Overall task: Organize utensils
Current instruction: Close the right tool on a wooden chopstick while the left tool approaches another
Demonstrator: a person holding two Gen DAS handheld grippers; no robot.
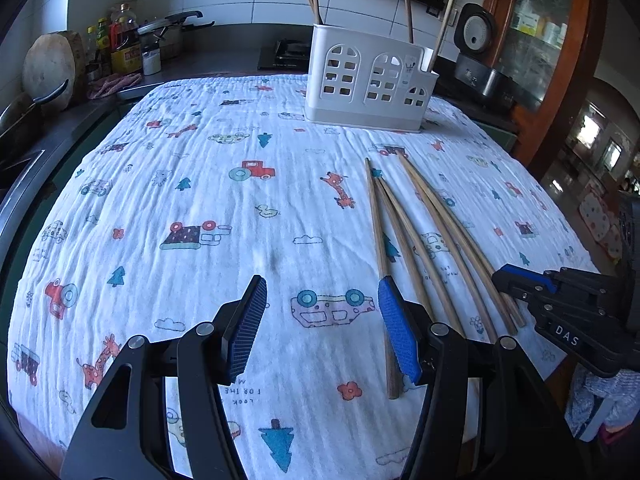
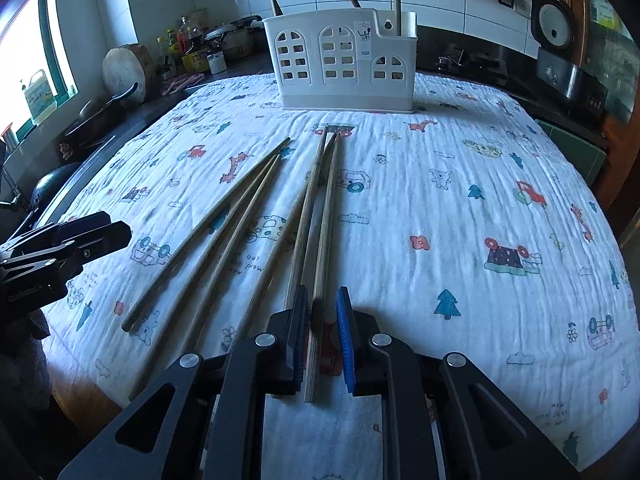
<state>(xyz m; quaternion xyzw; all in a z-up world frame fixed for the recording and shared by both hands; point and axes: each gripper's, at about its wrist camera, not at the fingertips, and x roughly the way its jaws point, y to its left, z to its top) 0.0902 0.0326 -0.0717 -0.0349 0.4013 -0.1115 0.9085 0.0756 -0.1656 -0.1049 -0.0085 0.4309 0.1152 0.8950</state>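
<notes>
Several wooden chopsticks (image 2: 240, 216) lie fanned on the patterned cloth (image 2: 460, 184), in front of a white utensil holder (image 2: 340, 68) that has a few chopsticks standing in it. My right gripper (image 2: 322, 292) straddles the near end of the rightmost chopstick (image 2: 326, 216). Its jaws are narrow: the left pad is against the stick, and a thin gap shows at the right pad. My left gripper (image 1: 323, 282) hangs open over bare cloth with nothing between its fingers, just left of the chopsticks (image 1: 420, 220). In that view the holder (image 1: 368, 80) stands far right of centre and the right gripper (image 1: 504, 276) is at the sticks' near ends.
Behind the cloth a dark counter carries bottles (image 1: 124, 40), a pot (image 1: 168, 28), a round wooden block (image 1: 50, 68) and a rice cooker (image 1: 476, 36). A wooden cabinet (image 1: 540, 40) stands at the right. The left gripper (image 2: 116, 232) shows at the left edge of the right wrist view.
</notes>
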